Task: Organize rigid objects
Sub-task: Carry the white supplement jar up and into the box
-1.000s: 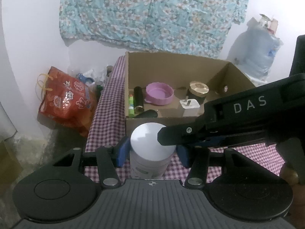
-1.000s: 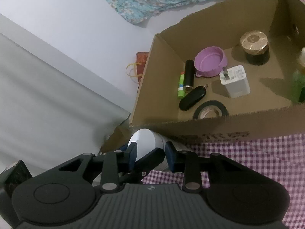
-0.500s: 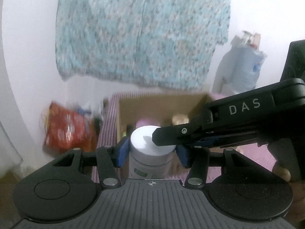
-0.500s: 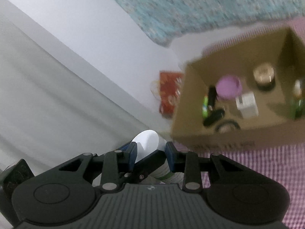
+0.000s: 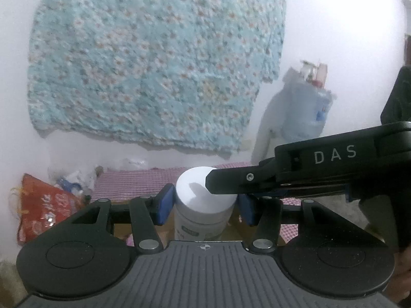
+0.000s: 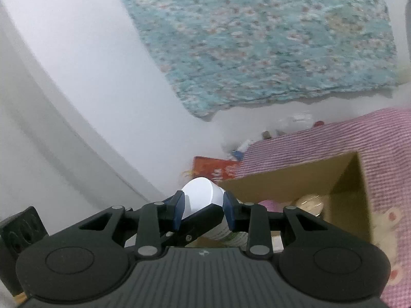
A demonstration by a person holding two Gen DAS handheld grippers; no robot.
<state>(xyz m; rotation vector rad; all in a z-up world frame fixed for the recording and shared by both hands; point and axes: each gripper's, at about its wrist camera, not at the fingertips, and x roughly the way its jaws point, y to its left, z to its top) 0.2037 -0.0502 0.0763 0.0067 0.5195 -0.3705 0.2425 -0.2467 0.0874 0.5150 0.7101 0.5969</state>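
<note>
A white jar (image 5: 205, 200) is held upright above the box (image 6: 341, 179), gripped on both sides by the left claw (image 5: 204, 205). The right claw (image 6: 204, 211) is clamped on its lid. With two grips pulling unevenly, the jar could tilt or slip and drop onto items in the box.

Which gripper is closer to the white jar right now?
Neither, both touch it: the left gripper clamps the white jar from its sides; the right gripper, coming from the right, closes on its lid.
</note>
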